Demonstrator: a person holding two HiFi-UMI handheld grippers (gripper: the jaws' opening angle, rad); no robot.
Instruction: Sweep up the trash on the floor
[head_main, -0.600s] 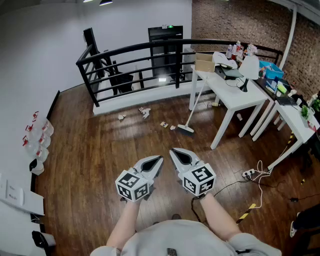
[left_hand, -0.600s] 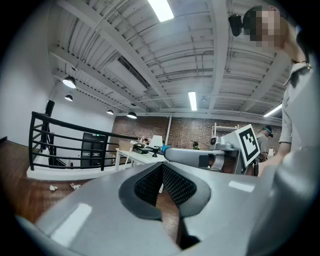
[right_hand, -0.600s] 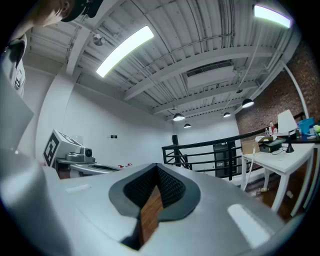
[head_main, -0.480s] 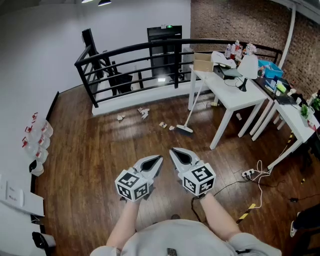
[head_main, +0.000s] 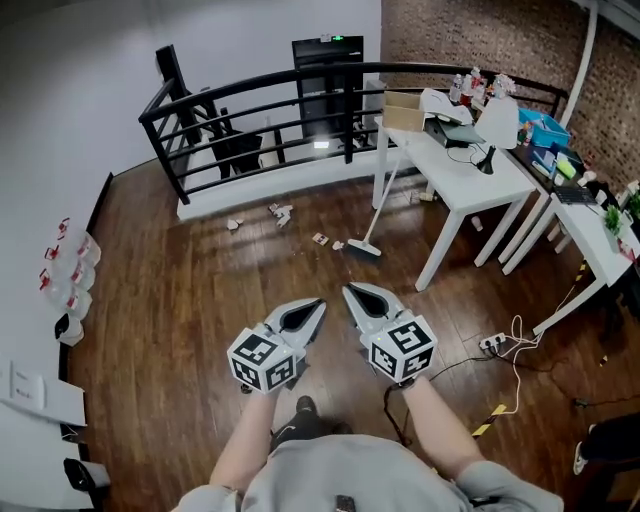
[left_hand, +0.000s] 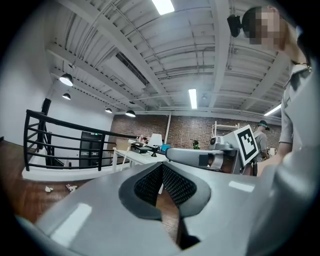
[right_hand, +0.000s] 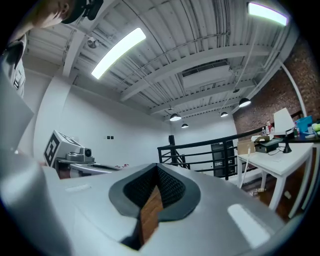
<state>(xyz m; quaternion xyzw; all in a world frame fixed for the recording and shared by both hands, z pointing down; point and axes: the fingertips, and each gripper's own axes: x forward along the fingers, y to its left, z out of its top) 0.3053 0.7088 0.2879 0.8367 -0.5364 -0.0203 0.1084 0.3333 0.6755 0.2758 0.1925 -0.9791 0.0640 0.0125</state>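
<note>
"Head view first: where does the trash lie?"

"Paper scraps (head_main: 277, 212) are scattered on the wooden floor (head_main: 180, 300) near its far edge, just in front of the black railing (head_main: 250, 105). A few more lie close to the broom (head_main: 372, 218). All of it is well apart from me."

"And the broom?"

"Its head rests on the floor just beside the left legs of the white desk (head_main: 470, 185), and the handle leans up toward that desk's far left corner. A cardboard box (head_main: 403, 110) sits on that same corner."

"Your jaws?"

"I hold my left gripper (head_main: 319, 303) and right gripper (head_main: 349, 291) level and side by side in front of my chest, tips pointing toward the railing. In the left gripper view the jaws are pressed together and empty, and only floor shows through the gap behind the pads. The right gripper view shows the same: jaws together, holding nothing."

"Anything else down there?"

"A white power strip (head_main: 493, 345) with its cable lies on the floor to my right."
</note>
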